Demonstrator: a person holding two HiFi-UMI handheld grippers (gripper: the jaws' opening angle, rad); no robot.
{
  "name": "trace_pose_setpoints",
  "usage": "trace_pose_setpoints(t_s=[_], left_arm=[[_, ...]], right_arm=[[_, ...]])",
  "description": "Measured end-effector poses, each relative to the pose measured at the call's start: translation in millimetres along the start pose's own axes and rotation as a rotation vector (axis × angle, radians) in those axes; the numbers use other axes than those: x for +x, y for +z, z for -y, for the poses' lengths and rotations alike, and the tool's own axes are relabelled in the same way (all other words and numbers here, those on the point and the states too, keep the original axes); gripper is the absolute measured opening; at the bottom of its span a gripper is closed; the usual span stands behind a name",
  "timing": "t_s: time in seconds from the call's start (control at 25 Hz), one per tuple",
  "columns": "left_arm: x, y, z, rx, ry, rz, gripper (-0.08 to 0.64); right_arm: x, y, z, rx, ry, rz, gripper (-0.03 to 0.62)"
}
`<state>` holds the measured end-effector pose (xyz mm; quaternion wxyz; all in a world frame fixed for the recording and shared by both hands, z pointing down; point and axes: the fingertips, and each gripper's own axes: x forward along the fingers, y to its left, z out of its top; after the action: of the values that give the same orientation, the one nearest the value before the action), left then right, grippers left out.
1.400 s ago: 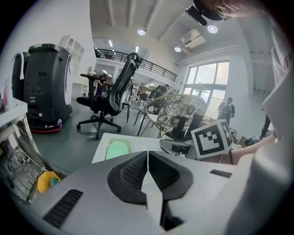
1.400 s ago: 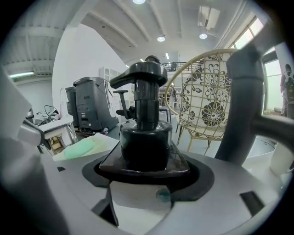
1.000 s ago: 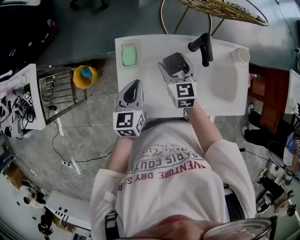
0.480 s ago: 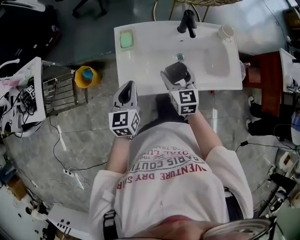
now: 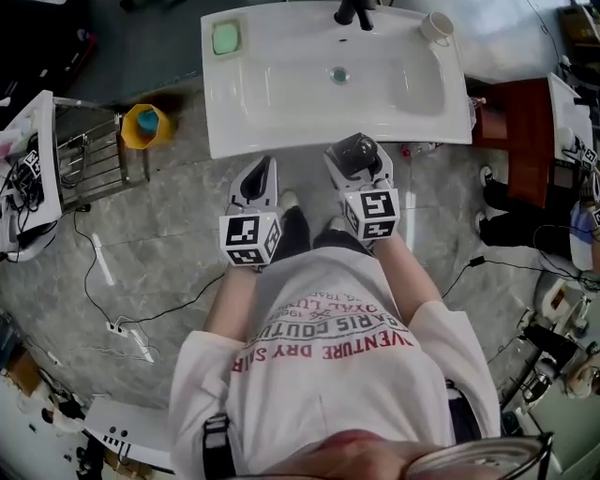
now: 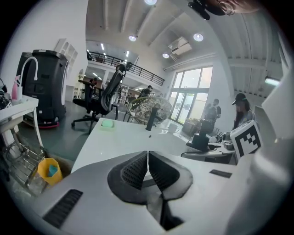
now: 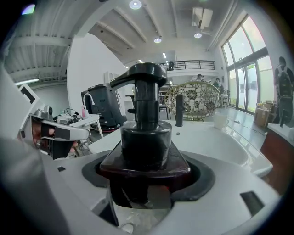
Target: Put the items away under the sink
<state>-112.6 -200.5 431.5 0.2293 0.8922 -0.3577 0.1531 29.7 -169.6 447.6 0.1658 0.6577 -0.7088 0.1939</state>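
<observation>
My right gripper [image 5: 360, 167] is shut on a dark pump bottle [image 5: 353, 151], held upright just in front of the white sink's [image 5: 281, 103] front edge. In the right gripper view the bottle [image 7: 146, 137] fills the middle, its brown shoulders clamped between the jaws of the right gripper [image 7: 147, 172] and its black pump head on top. My left gripper [image 5: 260, 184] hangs beside it to the left, shut and holding nothing. The left gripper [image 6: 148, 155] has its ribbed pads pressed together. On the sink stand a green soap dish [image 5: 225, 37], a black faucet [image 5: 354, 11] and a white cup [image 5: 434, 25].
A yellow bucket [image 5: 145, 125] and a wire rack [image 5: 89, 155] stand on the floor left of the sink. A red-brown cabinet [image 5: 520, 141] is at its right. Cables and a power strip [image 5: 122, 330] lie on the grey floor at left. The person's feet [image 5: 291, 202] are below the grippers.
Both grippers have drawn back from over the sink top to in front of its edge. The right one still carries the pump bottle; the view has shifted back too.
</observation>
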Motion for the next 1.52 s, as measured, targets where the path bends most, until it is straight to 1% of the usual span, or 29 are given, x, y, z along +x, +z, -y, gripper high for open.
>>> trace_pose_setpoints(t_s=[0.12,0.36,0.56,0.72,0.84,0.96,1.08,1.2,1.32,1.44,1.52], left_arm=[[-3.5,-25.8,21.1,-0.013,0.008,-0.024,0.028],[-10.2,-86.1,56.6,-0.035,0.068,-0.065,0.028],[-14.9,-124.7,72.0,-0.080,0.122,-0.045,0.028],[-7.7,-154.6,74.7,-0.060,0.132,-0.043,0.028],[10.2,-178.6,58.5,-0.029,0.149,-0.028,0.028],[32.9,-204.3,31.4,-0.005,0.166,-0.010,0.028],[58.2,-230.1,6.1,0.025,0.166,0.018,0.028],[83.2,-254.7,-18.0,0.068,0.154,0.061,0.028],[114.3,-277.8,-43.1,0.063,0.133,0.106,0.028],[138.9,-292.4,-60.5,0.108,0.128,0.158,0.028],[148.9,-298.7,-67.9,0.123,0.126,0.194,0.028]], right_arm=[[-14.9,-27.5,1.7,0.007,0.032,-0.028,0.379],[-43.0,-89.9,9.1,0.004,0.102,-0.076,0.379],[-60.5,-135.7,12.9,-0.034,0.146,-0.116,0.379],[-62.4,-169.0,19.4,-0.055,0.167,-0.115,0.379],[-41.7,-197.9,26.9,-0.061,0.168,-0.098,0.379],[-8.9,-230.3,29.9,-0.063,0.170,-0.078,0.379],[26.4,-266.7,30.5,-0.070,0.177,-0.050,0.379],[63.9,-301.0,30.7,-0.078,0.181,-0.011,0.378],[103.1,-332.6,36.6,-0.079,0.171,0.022,0.379],[133.6,-361.7,43.2,-0.087,0.155,0.042,0.379],[149.6,-373.9,46.2,-0.098,0.144,0.057,0.378]])
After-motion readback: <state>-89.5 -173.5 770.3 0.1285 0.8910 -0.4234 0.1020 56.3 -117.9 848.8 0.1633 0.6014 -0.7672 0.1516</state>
